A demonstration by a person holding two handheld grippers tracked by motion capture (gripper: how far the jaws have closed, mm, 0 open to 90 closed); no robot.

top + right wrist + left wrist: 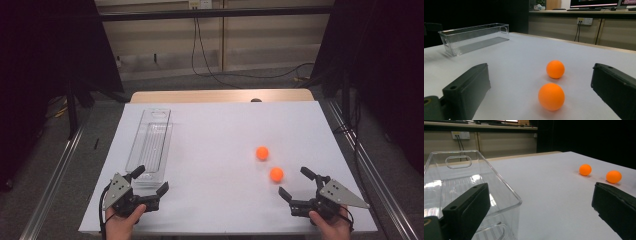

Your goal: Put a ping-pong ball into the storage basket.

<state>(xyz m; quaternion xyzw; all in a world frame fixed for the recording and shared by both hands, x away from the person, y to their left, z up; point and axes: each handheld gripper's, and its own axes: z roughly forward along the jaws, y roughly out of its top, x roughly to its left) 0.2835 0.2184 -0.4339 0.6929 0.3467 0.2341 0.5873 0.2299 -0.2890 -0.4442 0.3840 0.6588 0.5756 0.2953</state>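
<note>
While both tongs rest near the person's edge of the white surface (210, 125), nothing is held between either pair of jaws. The left tongs (150, 181) stand spread wide, released, right at the near end of a clear plastic bin (150, 145); one jaw sits over the bin's near rim, the other beside it over bare surface. The bin is long and narrow, its long axis running away from the person toward the far edge, with a handle cut-out in the far end wall. It lies on the left part of the surface, open side up.

The right tongs (296, 182) are likewise released, jaws wide apart and pointing toward two orange balls. The nearer ball (276, 174) lies just ahead of the jaws, not touched by them; the farther ball (262, 153) sits just beyond it, close but apart. Both balls rest well apart from the bin.
</note>
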